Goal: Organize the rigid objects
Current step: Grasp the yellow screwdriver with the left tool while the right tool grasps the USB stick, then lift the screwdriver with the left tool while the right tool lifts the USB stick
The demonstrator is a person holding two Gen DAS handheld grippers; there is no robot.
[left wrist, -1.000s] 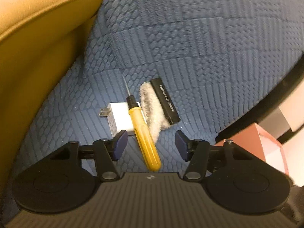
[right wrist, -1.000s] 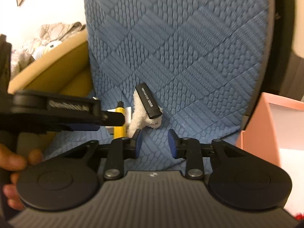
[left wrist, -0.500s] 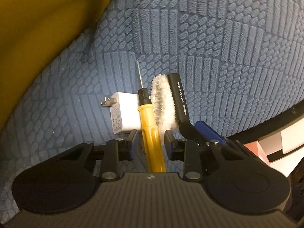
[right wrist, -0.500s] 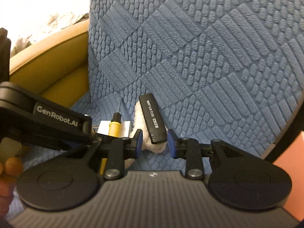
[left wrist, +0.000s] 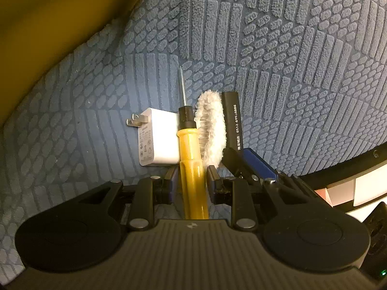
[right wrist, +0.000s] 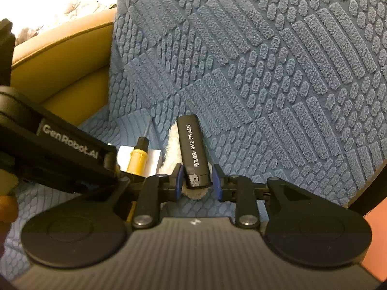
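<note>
Right, left wrist view first: the left gripper (left wrist: 192, 181) has its blue-padded fingers on either side of the yellow screwdriver (left wrist: 192, 164) handle, the left pad against it, a sliver of gap at the right, so I cannot tell whether it is truly clamped. The screwdriver lies on the blue textured cushion (left wrist: 290, 60), its thin shaft pointing away. Just left of it sits a white plug adapter (left wrist: 157, 142), prongs out to the left; just right of it, a fluffy white pad (left wrist: 211, 133), and touching that, a black lighter (left wrist: 232, 120) with white digits. The right gripper's finger reaches in at the lighter's near end.

Now the right wrist view: the right gripper (right wrist: 197, 181) brackets the black lighter's (right wrist: 193, 152) base, pads close on both sides, contact unclear. The lighter rests on the fluffy pad (right wrist: 173, 149), the screwdriver (right wrist: 137, 157) beyond, the left gripper's (right wrist: 118, 166) black arm crossing in from the left.
</note>
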